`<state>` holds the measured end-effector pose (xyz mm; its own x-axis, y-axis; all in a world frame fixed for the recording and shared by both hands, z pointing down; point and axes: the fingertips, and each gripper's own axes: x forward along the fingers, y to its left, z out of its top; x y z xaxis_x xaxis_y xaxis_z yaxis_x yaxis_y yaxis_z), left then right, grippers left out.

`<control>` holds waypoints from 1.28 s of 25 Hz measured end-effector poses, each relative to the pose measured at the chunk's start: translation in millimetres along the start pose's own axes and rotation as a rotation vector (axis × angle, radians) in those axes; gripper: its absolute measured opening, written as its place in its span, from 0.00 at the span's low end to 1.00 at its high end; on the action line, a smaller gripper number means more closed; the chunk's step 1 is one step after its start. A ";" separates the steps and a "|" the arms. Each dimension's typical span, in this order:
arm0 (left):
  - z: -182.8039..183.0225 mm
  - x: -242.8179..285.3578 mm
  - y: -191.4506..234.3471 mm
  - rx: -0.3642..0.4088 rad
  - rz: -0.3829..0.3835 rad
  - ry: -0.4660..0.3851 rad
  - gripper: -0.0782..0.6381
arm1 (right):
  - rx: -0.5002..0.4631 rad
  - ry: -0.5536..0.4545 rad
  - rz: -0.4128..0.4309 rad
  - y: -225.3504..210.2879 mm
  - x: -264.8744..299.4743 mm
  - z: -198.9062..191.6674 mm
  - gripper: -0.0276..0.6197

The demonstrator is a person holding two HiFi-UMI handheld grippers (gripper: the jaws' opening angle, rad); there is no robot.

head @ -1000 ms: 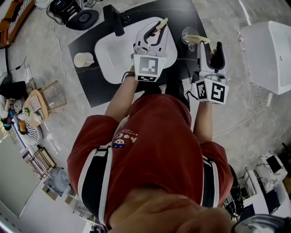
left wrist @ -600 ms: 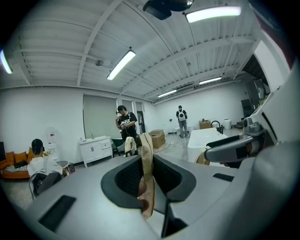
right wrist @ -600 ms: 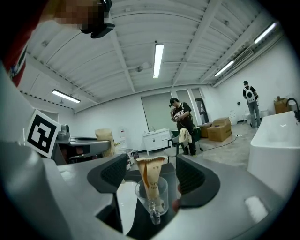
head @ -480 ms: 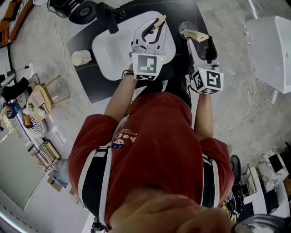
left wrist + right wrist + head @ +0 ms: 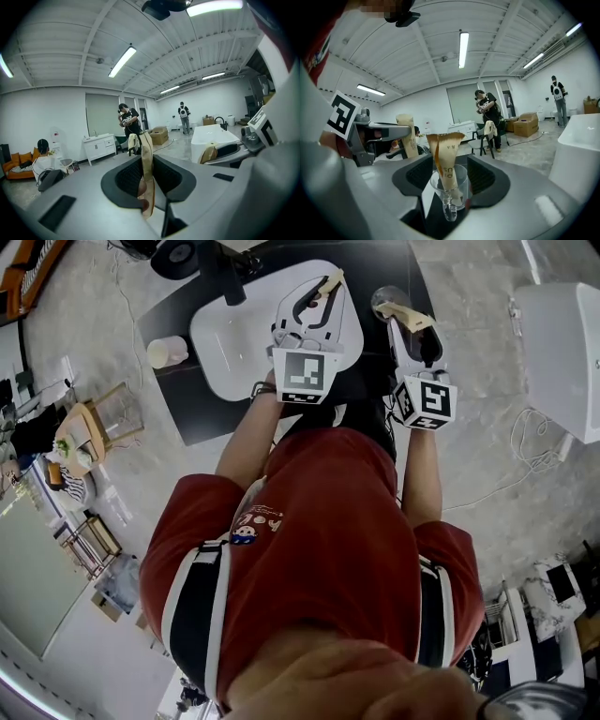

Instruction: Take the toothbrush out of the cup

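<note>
A clear glass cup [image 5: 450, 199] with a handle sits between my right gripper's [image 5: 450, 180] jaws, which have just been closing and now touch its sides. A tan paper-wrapped toothbrush [image 5: 443, 150] stands upright in it. From the head view, the cup [image 5: 384, 301] and its toothbrush [image 5: 405, 313] are at the right gripper's [image 5: 410, 322] tips, over the black mat. My left gripper [image 5: 146, 174] is shut on a second wrapped toothbrush [image 5: 146, 154], held up over the white basin; its end [image 5: 333, 281] sticks out past the left gripper [image 5: 322, 298].
A white basin [image 5: 234, 343] lies on a black mat [image 5: 187, 404], with a dark faucet [image 5: 220, 268] behind it and a small white cup [image 5: 167, 351] at its left. A white cabinet [image 5: 562, 343] stands to the right. People [image 5: 487, 117] stand farther off.
The right gripper has come down and in towards the cup, so that its jaws now stand around it. The left gripper has kept its toothbrush in the same place.
</note>
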<state>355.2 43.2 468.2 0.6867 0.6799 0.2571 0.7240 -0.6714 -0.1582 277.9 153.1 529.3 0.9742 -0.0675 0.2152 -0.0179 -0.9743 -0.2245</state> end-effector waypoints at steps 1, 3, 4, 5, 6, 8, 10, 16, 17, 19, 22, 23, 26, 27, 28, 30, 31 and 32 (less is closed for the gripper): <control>0.2 -0.6 0.1 -0.003 0.001 -0.001 0.21 | -0.009 -0.001 -0.007 -0.9 0.5 0.1 0.39; 1.1 -2.0 1.6 -0.018 0.004 -0.003 0.21 | -0.033 -0.009 -0.034 -3.4 1.4 1.9 0.27; 2.2 -2.8 2.8 -0.026 0.006 -0.006 0.21 | -0.042 -0.017 -0.049 -4.7 1.5 3.6 0.18; 3.6 -3.8 4.0 -0.030 0.009 -0.010 0.21 | -0.044 -0.024 -0.058 -5.2 1.4 5.3 0.14; 4.9 -4.9 5.0 -0.030 0.012 -0.013 0.21 | -0.041 -0.028 -0.059 -4.8 1.4 6.3 0.12; 7.9 -7.0 6.8 -0.027 0.016 -0.019 0.21 | -0.037 -0.024 -0.052 -2.9 1.4 6.9 0.11; 11.1 -9.5 9.2 -0.026 0.021 -0.026 0.21 | -0.043 -0.020 -0.049 -1.3 1.5 8.1 0.11; 16.3 -19.3 21.9 -0.038 0.040 -0.045 0.21 | -0.071 -0.034 -0.049 5.9 1.0 23.7 0.10; 18.5 -21.8 23.7 -0.043 0.043 -0.051 0.21 | -0.073 -0.049 -0.046 8.2 -1.0 30.5 0.10; 24.5 -25.6 27.8 -0.057 0.054 -0.066 0.21 | -0.076 -0.079 -0.034 11.6 -3.9 47.2 0.10; 31.9 -31.8 36.4 -0.077 0.080 -0.088 0.21 | -0.097 -0.112 -0.022 16.1 -6.7 71.3 0.10; 33.6 -34.8 39.8 -0.079 0.089 -0.094 0.21 | -0.107 -0.122 -0.020 18.5 -8.2 78.9 0.10; 40.9 -48.3 50.4 -0.088 0.117 -0.111 0.20 | -0.137 -0.161 -0.016 26.6 -16.4 106.1 0.10; 45.0 -54.4 55.3 -0.093 0.131 -0.120 0.21 | -0.145 -0.176 -0.012 30.1 -18.4 116.3 0.10; 49.5 -61.1 61.3 -0.099 0.147 -0.131 0.21 | -0.151 -0.190 -0.004 34.5 -18.9 126.0 0.10; 58.8 -75.3 75.7 -0.105 0.189 -0.154 0.21 | -0.163 -0.216 0.020 45.9 -14.9 142.6 0.10; 63.3 -82.3 83.2 -0.106 0.212 -0.167 0.21 | -0.170 -0.229 0.037 52.5 -11.3 149.3 0.10; 67.6 -89.3 90.4 -0.107 0.236 -0.179 0.21 | -0.176 -0.241 0.053 59.2 -7.6 154.9 0.10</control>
<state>363.7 -58.2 366.5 0.8423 0.5366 0.0514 0.5391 -0.8375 -0.0898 304.3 129.2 367.2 0.9958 -0.0868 -0.0285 -0.0883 -0.9945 -0.0562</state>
